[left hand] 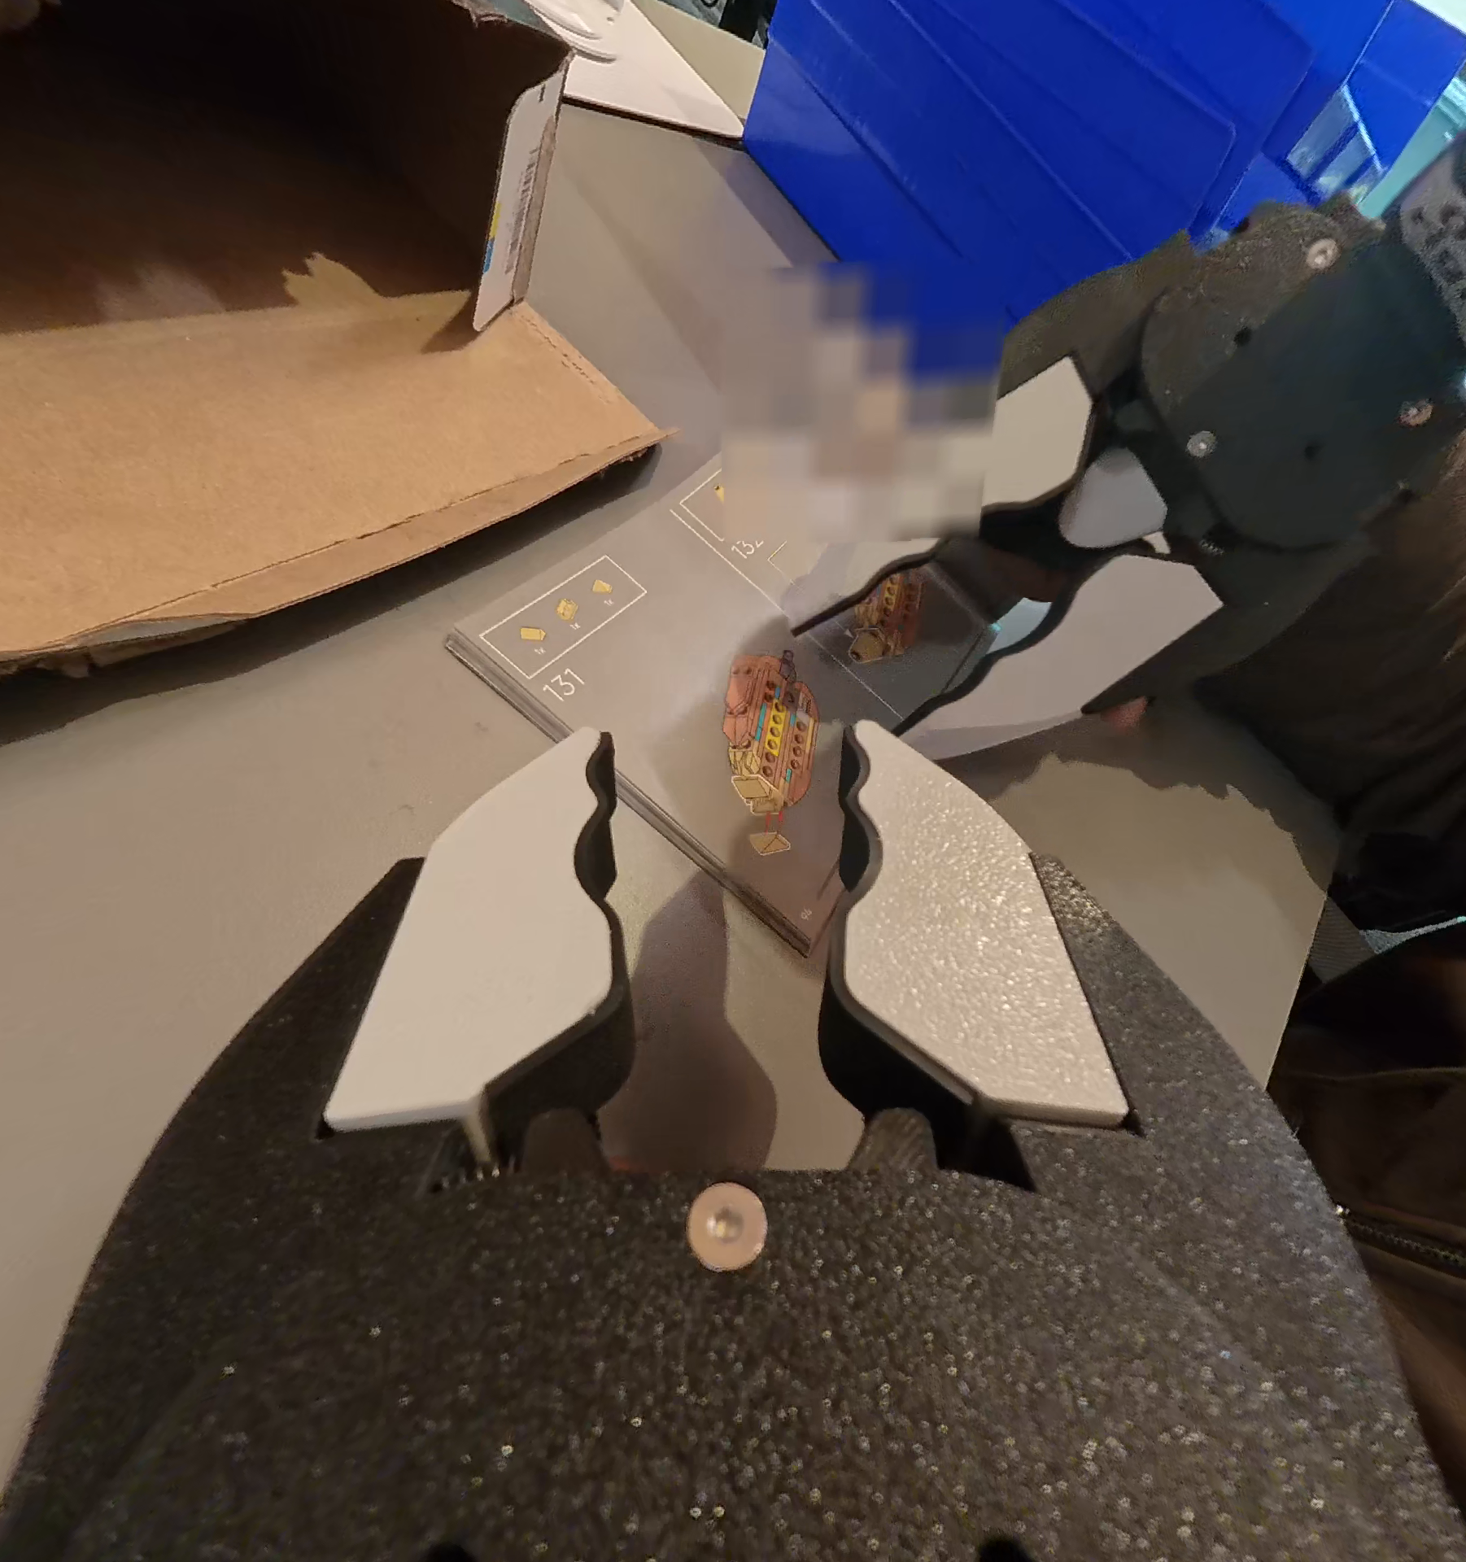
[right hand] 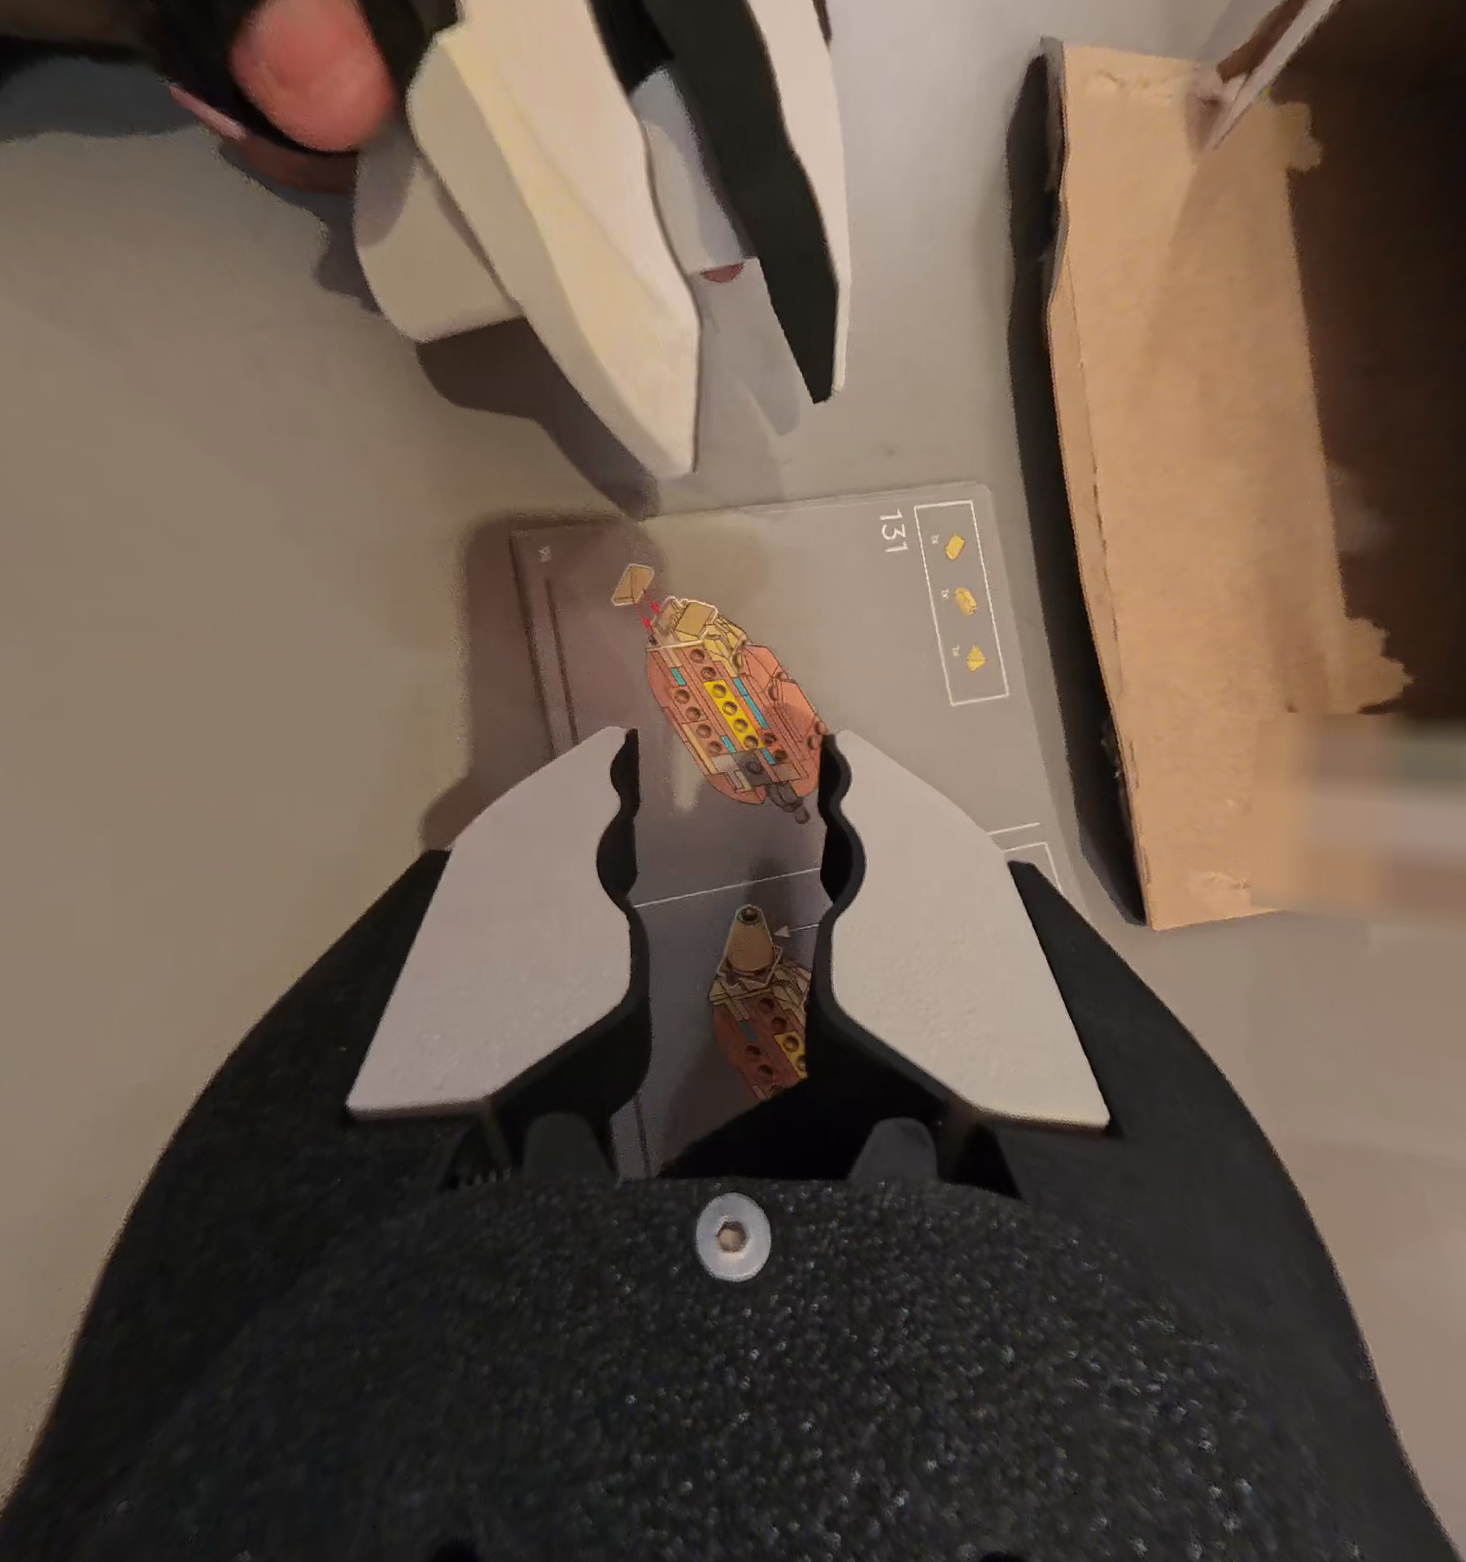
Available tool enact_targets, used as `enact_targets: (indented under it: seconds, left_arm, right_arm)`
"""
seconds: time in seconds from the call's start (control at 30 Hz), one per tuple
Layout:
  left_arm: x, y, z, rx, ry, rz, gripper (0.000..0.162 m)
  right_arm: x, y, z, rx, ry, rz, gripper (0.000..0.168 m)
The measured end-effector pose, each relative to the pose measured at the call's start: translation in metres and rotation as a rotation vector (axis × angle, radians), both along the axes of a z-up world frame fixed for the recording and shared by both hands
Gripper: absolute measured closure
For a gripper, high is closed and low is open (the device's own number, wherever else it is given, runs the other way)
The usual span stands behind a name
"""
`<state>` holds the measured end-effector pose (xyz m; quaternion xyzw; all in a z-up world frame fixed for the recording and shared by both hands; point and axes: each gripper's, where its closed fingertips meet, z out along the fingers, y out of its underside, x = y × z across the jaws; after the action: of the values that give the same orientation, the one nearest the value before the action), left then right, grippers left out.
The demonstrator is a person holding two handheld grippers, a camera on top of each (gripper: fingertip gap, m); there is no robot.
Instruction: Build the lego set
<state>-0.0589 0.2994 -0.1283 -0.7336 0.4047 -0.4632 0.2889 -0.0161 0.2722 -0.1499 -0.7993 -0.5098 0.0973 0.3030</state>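
Left gripper [left hand: 725, 765] agape over grey instr. booklet [left hand: 670, 676], open, flat.

The only piece of the set I can see is the instruction booklet [left hand: 670, 701], lying open and flat on the grey worktop [left hand: 205, 845] just beside a torn cardboard box [left hand: 248, 439]. Its pages are dark grey, printed with a brown and yellow model drawn from above and a white-outlined box of small yellow parts in one corner. From my right side the same booklet [right hand: 797, 634] lies directly below.
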Motion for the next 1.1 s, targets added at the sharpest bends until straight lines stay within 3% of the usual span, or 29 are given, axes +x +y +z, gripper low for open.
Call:
enact_targets:
  seconds: [0.2, 0.37, 0.57, 0.77, 0.9, 1.1]
  left_arm:
    - [0.000, 0.000, 0.000, -0.001, -0.004, 0.002, 0.111]
    - [0.000, 0.000, 0.001, -0.002, -0.005, 0.000, 0.111]
    - [-0.001, 0.000, 0.002, -0.002, -0.012, -0.001, 0.111]
    - [-0.002, 0.003, 0.003, -0.007, -0.023, 0.015, 0.111]
    - [-0.004, 0.006, 0.006, -0.015, -0.047, 0.033, 0.111]
    - [-0.005, 0.007, 0.009, -0.036, -0.073, 0.035, 0.111]
  right_arm:
    - [-0.004, -0.026, -0.019, -0.148, -0.071, 0.071, 0.131]
    - [-0.005, -0.047, -0.020, -0.167, -0.122, 0.127, 0.119]
    - [-0.002, -0.084, -0.016, -0.251, -0.170, 0.266, 0.122]
    - [-0.012, -0.037, 0.010, -0.129, -0.078, 0.236, 0.117]
    - [-0.012, -0.003, 0.000, -0.161, -0.070, 0.183, 0.110]
    - [-0.010, 0.012, -0.017, -0.205, -0.060, 0.133, 0.103]
